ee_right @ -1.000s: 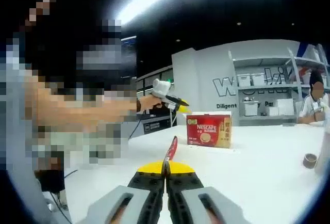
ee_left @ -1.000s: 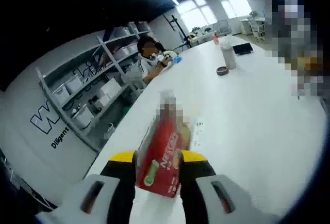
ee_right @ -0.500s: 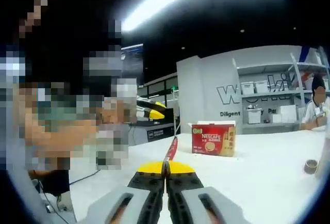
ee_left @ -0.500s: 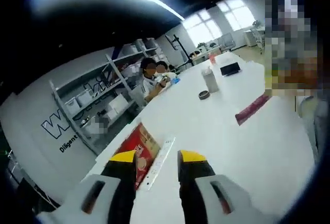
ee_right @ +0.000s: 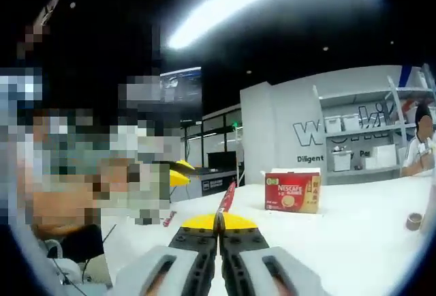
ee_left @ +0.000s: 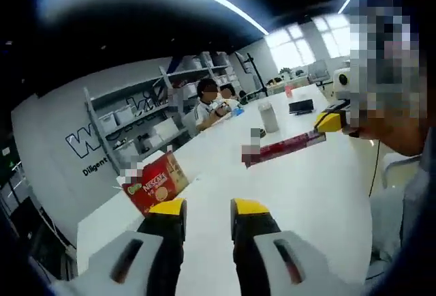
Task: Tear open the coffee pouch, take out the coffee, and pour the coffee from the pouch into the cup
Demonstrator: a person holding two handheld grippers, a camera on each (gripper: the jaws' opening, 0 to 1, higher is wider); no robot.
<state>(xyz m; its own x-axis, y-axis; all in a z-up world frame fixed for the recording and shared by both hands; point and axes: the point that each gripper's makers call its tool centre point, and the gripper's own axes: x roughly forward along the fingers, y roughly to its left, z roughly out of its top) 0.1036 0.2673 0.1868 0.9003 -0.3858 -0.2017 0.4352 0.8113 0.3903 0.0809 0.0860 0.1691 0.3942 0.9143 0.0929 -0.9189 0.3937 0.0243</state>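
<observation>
Pouch [ee_right: 227,198] pinched, right fingers [ee_right: 204,222] (left apart)

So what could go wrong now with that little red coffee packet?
The right gripper pinches the red coffee stick only at one end, so it might slip or swing loose. The left gripper is open and holds nothing, so the stick has no second grip for tearing yet. If it rips while hanging over the white table, coffee powder could spill there. The Nescafe box stands farther off.
</observation>
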